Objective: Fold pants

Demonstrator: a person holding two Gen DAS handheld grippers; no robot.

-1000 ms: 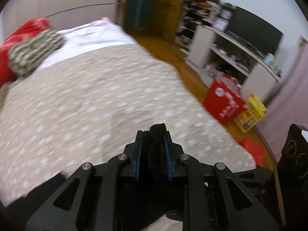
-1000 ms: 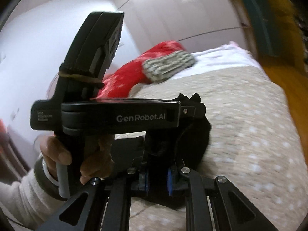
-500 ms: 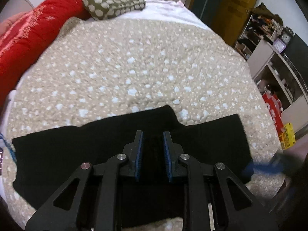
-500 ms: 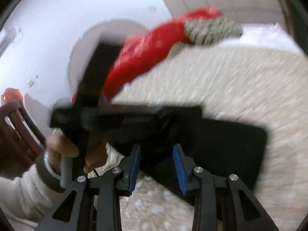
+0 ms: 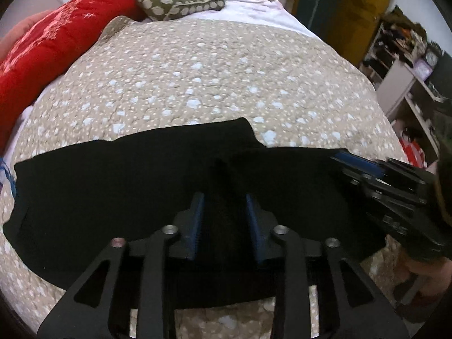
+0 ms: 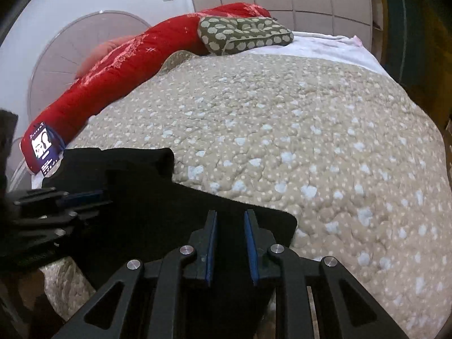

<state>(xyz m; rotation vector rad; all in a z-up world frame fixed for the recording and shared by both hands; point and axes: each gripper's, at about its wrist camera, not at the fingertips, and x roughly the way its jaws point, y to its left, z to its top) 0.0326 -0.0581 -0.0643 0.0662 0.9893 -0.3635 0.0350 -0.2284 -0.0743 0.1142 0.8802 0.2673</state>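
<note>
While spread flat on the quilt point(image 5: 197, 65), black pants point(image 5: 113, 186), both grippers' fingers point(image 5: 196, 217) unclenched

Bedroom in a lived-in home. Bed point(image 6: 339, 147) with beige quilted coverlet, pale-spotted, over a white sheet point(image 6: 325, 46); red patterned duvet point(image 6: 121, 65) bunched along one side; olive cushion point(image 6: 243, 35) with pale dots at the head. Padded panelled wall behind. Cluttered open white shelving point(image 5: 406, 84) and a yellow-and-green door or wardrobe point(image 5: 339, 8) beyond the bed.
</note>
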